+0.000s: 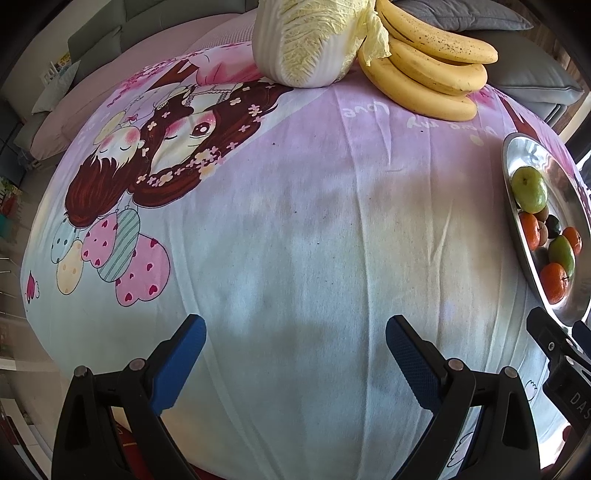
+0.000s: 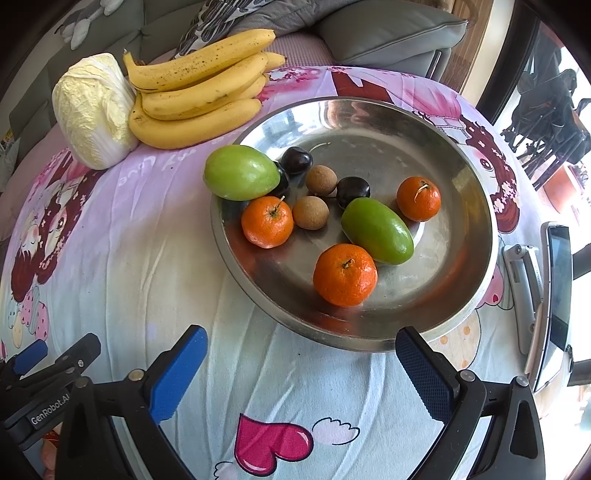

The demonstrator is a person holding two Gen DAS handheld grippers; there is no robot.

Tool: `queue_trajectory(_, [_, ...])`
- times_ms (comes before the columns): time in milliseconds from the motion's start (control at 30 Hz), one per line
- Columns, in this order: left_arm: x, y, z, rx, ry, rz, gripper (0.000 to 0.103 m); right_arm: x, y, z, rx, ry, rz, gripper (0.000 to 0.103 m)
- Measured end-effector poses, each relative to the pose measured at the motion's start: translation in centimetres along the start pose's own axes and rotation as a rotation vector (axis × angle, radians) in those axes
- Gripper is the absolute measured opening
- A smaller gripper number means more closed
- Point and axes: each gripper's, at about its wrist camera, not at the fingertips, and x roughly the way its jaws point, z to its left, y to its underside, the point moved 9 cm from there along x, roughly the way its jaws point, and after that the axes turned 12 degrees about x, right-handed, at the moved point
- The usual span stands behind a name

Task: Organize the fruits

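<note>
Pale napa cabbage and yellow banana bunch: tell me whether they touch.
Touching. In the right wrist view the pale napa cabbage presses against the yellow banana bunch with no cloth visible between; the left wrist view agrees.

Cabbage (image 1: pixel 306 40): top cut off by my left view's upper edge.
Metal tray (image 1: pixel 517 155): right part runs past that view's edge.
Dark fruit (image 2: pixel 282 181): mostly hidden behind the green fruit (image 2: pixel 240 172).

You are facing a grey sofa (image 2: pixel 388 33) sitting behind the counter (image 1: pixel 295 240), with daylight coming through a window (image 2: pixel 576 85) right of the sofa.
</note>
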Motion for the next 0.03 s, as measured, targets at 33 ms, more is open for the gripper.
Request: queue_trajectory(33, [0.10,-0.07,0.03,-0.001,0.001,0.002,0.098,-0.01,-0.08,0.01,-0.001,0.000,0.001,0.103])
